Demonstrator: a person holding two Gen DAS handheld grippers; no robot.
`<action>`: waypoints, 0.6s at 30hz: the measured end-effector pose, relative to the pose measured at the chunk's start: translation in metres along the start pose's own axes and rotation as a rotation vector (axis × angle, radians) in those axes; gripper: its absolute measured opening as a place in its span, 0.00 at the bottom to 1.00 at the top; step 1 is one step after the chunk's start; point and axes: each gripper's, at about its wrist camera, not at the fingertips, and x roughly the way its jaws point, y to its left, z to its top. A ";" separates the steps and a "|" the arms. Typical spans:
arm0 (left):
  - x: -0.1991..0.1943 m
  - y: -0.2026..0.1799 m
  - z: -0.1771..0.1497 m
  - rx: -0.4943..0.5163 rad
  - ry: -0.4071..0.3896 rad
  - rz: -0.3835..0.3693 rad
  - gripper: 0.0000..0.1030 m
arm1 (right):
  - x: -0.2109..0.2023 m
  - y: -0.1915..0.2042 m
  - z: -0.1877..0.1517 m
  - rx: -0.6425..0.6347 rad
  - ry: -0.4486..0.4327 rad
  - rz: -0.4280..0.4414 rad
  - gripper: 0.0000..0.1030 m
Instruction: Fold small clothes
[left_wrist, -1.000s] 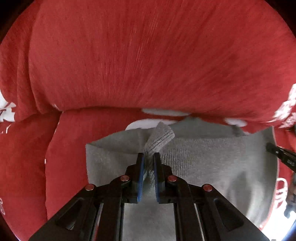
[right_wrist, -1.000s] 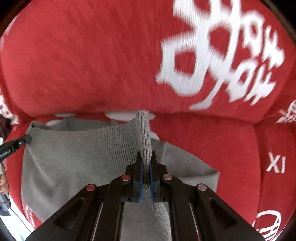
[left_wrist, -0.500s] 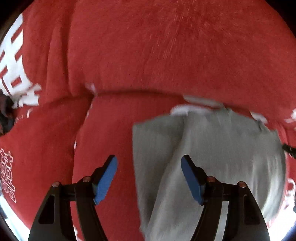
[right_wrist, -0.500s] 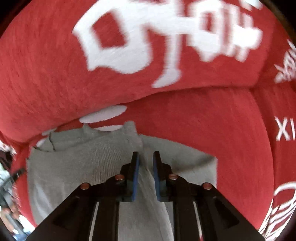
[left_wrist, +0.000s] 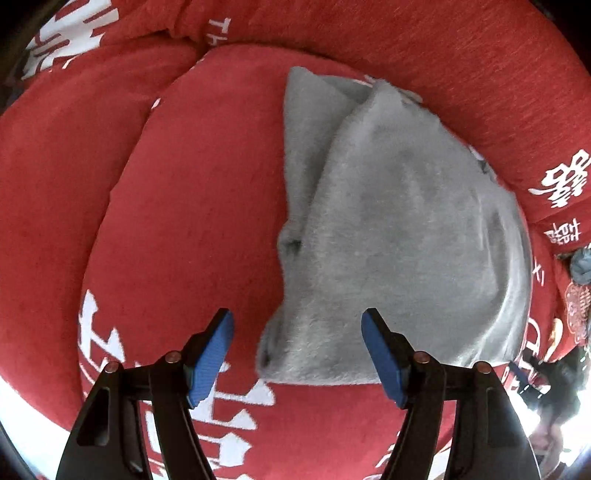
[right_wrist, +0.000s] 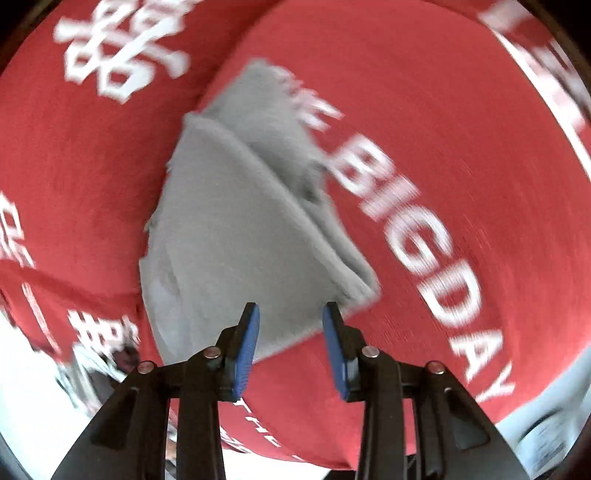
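A small grey knitted garment (left_wrist: 399, 229) lies folded on a red sofa seat cushion (left_wrist: 192, 206), its layers stacked with an uneven left edge. It also shows in the right wrist view (right_wrist: 236, 229), blurred by motion. My left gripper (left_wrist: 297, 325) is open and empty, raised above the garment's near left corner. My right gripper (right_wrist: 291, 317) is open and empty, above the garment's near edge. Neither gripper touches the cloth.
The red cushion (right_wrist: 461, 129) carries white printed letters and characters. The sofa backrest (left_wrist: 424, 44) rises behind the garment. A bluish bundle (left_wrist: 583, 264) sits at the far right edge. A bright floor area (right_wrist: 29, 362) shows beyond the seat's front edge.
Both grippers let go of the grey garment, opened and pulled back and upward. The held corners dropped, so the garment now lies folded on the cushion.
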 end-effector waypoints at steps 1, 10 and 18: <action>-0.001 -0.002 0.000 0.003 -0.012 0.011 0.62 | 0.002 -0.006 -0.001 0.028 -0.011 0.001 0.38; -0.015 -0.007 0.000 0.081 -0.023 -0.038 0.09 | 0.000 0.007 0.019 0.025 -0.070 -0.006 0.09; -0.004 0.014 -0.022 0.083 -0.026 -0.005 0.07 | 0.006 0.006 0.025 -0.120 -0.021 -0.145 0.09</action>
